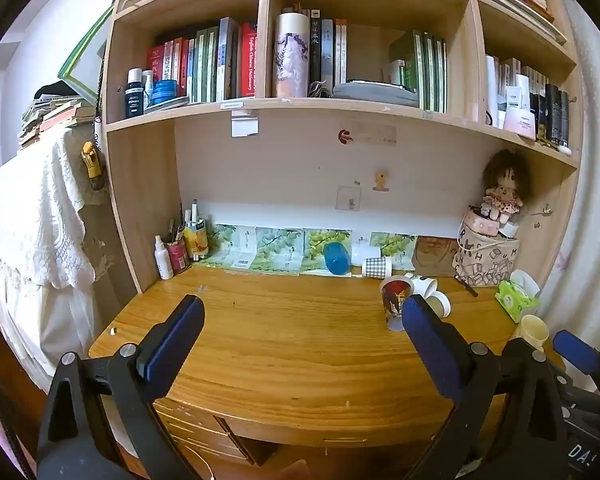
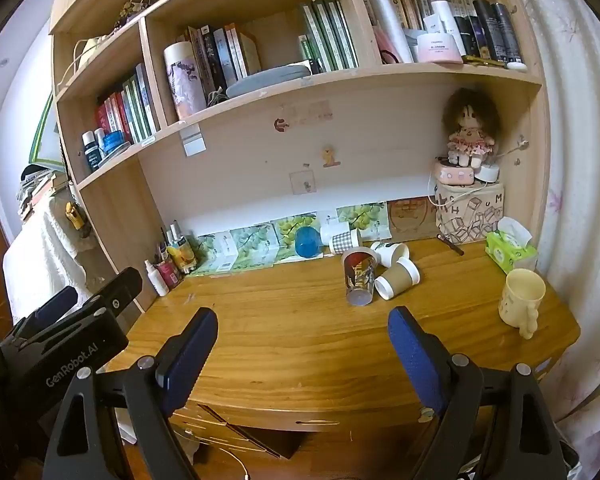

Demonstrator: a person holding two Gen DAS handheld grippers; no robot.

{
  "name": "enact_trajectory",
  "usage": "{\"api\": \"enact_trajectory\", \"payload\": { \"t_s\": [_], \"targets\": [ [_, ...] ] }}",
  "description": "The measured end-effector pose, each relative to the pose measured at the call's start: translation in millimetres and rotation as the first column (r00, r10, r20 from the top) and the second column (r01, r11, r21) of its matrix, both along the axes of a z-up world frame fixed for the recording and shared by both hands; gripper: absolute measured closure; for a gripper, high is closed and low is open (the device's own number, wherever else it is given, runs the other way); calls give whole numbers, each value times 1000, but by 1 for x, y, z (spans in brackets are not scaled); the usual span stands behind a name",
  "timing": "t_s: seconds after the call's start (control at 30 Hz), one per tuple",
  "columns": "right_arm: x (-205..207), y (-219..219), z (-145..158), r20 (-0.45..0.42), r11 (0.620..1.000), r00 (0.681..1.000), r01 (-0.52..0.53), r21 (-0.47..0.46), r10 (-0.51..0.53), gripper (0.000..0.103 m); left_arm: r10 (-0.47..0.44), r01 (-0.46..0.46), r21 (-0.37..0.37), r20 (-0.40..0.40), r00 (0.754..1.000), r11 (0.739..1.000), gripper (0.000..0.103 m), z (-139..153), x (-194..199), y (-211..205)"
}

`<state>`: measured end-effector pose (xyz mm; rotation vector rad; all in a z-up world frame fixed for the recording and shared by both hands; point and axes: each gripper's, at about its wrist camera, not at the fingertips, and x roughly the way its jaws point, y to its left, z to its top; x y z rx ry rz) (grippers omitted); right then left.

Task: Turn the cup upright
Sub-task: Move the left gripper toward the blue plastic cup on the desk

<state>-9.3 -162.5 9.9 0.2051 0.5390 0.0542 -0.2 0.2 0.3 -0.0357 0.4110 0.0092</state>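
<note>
Several cups sit on the wooden desk (image 2: 300,344). A red-printed cup (image 2: 358,276) stands upright near the middle right; it also shows in the left wrist view (image 1: 394,300). A brown paper cup (image 2: 398,278) lies on its side beside it. A white cup (image 2: 390,252), a checked cup (image 2: 344,240) and a blue cup (image 2: 308,242) lie on their sides behind. A cream mug (image 2: 520,300) stands upside down at the right. My left gripper (image 1: 300,328) is open and empty over the desk's front. My right gripper (image 2: 304,340) is open and empty, short of the cups.
A green tissue pack (image 2: 508,250) and a printed bag (image 2: 472,212) with a doll (image 2: 470,132) stand at the back right. Bottles and pens (image 2: 168,264) stand at the back left. Bookshelves rise above the desk. The left gripper's body (image 2: 72,344) is at the right wrist view's left edge.
</note>
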Motion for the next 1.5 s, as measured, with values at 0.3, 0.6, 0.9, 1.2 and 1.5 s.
{"api": "enact_trajectory", "payload": {
  "t_s": [0.3,0.6,0.9,1.2,1.5],
  "targets": [
    [1,3,0,-4,1000,1000,5,-10,-5,15,-11,11,-14,20,1000,1000,3,5,-4,0],
    [3,3,-1,0,1000,1000,1,-15,-1,15,10,-10,1,21,1000,1000,3,2,-2,3],
    [12,8,-4,-66,1000,998,-20,-7,19,15,21,-21,7,-45,999,1000,3,-4,1,2],
    [24,3,-14,-144,999,988,-49,5,49,15,55,-52,24,-124,991,998,3,-14,9,-5],
    [37,-6,-24,-188,997,979,-74,8,75,15,85,-79,44,-157,984,996,3,-24,17,-11]
  ]
}}
